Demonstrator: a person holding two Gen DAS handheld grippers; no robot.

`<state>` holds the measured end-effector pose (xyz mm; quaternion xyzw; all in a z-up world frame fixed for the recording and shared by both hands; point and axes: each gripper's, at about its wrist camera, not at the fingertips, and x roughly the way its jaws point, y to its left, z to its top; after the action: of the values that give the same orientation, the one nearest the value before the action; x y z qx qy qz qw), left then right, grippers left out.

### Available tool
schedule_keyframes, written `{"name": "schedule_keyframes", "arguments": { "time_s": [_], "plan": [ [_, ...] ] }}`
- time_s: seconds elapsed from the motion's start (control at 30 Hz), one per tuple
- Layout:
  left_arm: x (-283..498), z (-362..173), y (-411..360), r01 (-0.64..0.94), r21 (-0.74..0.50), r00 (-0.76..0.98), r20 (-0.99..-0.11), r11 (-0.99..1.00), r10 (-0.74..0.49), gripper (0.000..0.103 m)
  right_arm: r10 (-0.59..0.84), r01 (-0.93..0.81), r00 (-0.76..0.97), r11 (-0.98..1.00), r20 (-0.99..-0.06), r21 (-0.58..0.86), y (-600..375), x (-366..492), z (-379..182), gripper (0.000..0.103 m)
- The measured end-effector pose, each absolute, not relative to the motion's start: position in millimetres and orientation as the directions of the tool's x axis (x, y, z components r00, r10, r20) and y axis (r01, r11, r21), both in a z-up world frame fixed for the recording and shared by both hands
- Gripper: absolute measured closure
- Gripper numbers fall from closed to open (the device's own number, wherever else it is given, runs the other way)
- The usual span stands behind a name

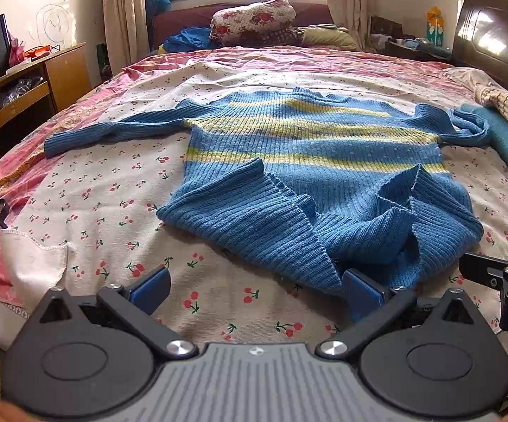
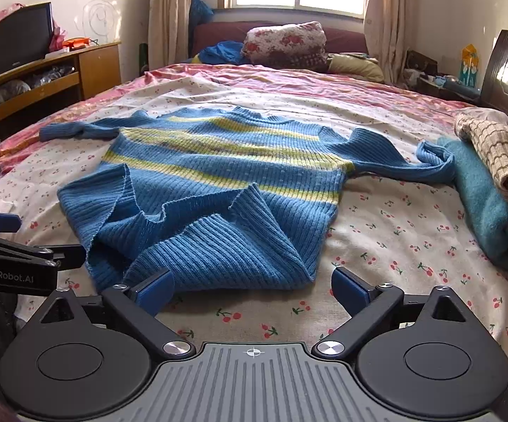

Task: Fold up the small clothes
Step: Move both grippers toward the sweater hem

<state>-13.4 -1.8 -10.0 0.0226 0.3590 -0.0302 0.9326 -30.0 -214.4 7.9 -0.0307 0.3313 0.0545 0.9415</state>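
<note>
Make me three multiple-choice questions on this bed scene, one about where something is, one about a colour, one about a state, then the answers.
1. Where does the teal blanket lie, seen from the right wrist camera?
A. right of the sweater
B. on the sweater's chest
C. on the wooden cabinet

2. What colour are the stripes on the blue sweater?
A. red
B. yellow
C. white

3. How does the sweater's bottom hem lie?
A. flat and straight
B. turned up over the body in rumpled flaps
C. clamped in a hand-held gripper

Answers:
1 A: the blanket sits at the bed's right edge, past the bunched sleeve.
2 B: yellow bands cross the chest.
3 B: two flaps lie folded back, while the left hand-held gripper and right hand-held gripper are both open and hold nothing.
</note>
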Motion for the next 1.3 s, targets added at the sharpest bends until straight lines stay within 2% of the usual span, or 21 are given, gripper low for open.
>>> {"name": "schedule_keyframes", "arguments": {
  "time_s": [1.3],
  "plan": [
    [-7.1,-18.9,-4.1,0.079,0.053,0.7,-0.714,0.996,-0.018,0.0,0.097,-0.128,0.768,0.992,-0.633,-0.002,-216.2,-30.0,3.8,0.012]
  ]
}}
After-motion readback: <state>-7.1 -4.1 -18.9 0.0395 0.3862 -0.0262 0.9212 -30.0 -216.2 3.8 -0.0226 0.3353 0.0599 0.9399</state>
